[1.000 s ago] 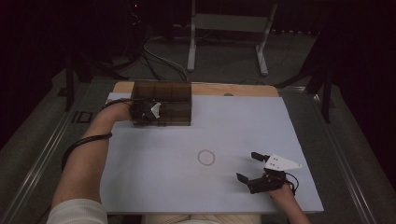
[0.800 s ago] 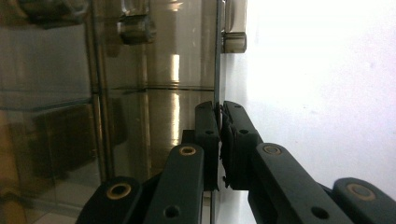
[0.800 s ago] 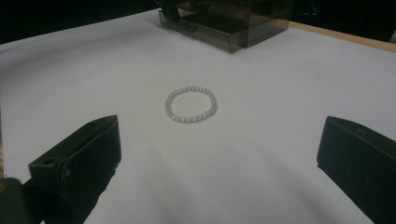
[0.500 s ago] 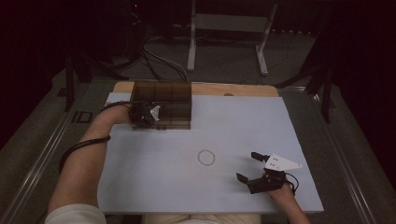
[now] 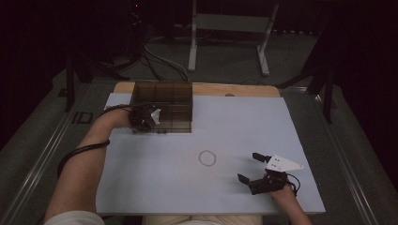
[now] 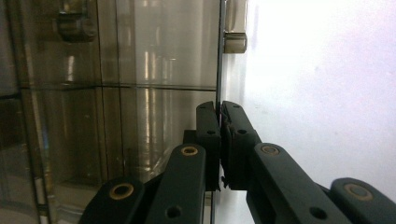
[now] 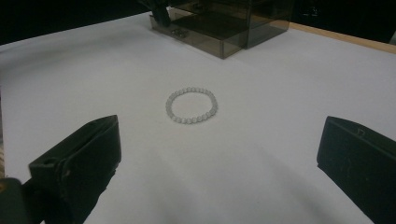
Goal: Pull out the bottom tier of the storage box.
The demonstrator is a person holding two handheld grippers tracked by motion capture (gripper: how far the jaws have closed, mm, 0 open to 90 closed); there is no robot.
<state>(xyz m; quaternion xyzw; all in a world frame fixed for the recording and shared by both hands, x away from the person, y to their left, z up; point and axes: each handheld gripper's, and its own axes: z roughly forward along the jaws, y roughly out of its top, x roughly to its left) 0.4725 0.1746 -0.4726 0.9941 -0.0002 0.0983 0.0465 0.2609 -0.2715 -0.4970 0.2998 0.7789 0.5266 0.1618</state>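
Since the earlier frame, left claw (image 6: 219, 140) remains pinching the smoky box (image 5: 162, 105) wall edge; right claw (image 7: 219, 154) stays spread near the bead bracelet (image 7: 191, 105).

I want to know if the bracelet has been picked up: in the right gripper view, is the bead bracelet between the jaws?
No, the bead bracelet lies flat on the white table, ahead of the open right gripper.
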